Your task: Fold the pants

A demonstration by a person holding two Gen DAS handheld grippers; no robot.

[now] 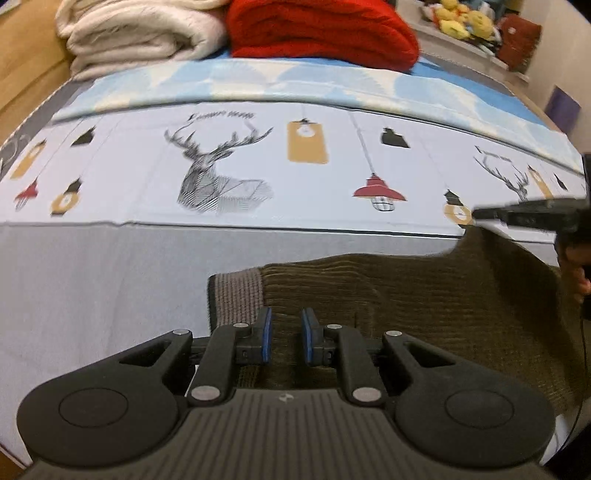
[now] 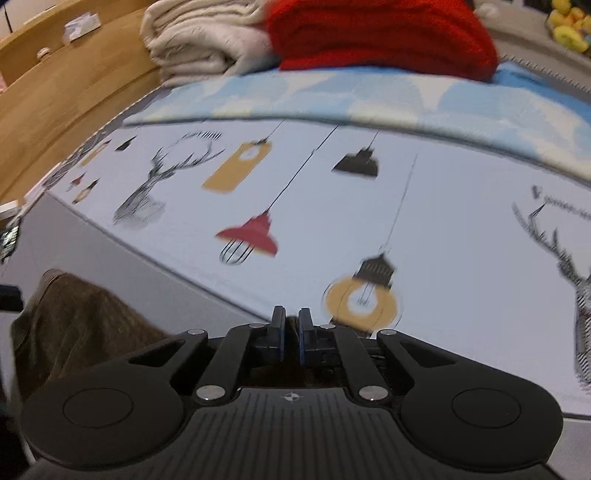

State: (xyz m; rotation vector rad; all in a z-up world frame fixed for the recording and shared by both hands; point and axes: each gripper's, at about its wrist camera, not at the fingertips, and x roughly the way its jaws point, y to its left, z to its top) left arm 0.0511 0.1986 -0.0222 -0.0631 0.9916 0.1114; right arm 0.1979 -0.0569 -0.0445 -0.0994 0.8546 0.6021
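The dark olive ribbed pants (image 1: 424,295) lie on the bed, with a lighter grey-brown waistband (image 1: 236,295) at their left end. My left gripper (image 1: 286,325) sits over the pants near the waistband, its blue pads apart with fabric under them, and it grips nothing. My right gripper (image 2: 291,325) is shut on an edge of the pants and holds it lifted. In the left wrist view the right gripper (image 1: 476,214) shows at the right edge, pulling a corner of fabric up. The pants (image 2: 81,321) hang to the lower left in the right wrist view.
The bed sheet (image 1: 332,177) has deer and lamp prints, with a plain grey band (image 1: 92,277) nearer me. A folded cream blanket (image 1: 140,33) and a red blanket (image 1: 321,29) lie at the far end. A wooden bed frame (image 2: 66,85) runs along the left.
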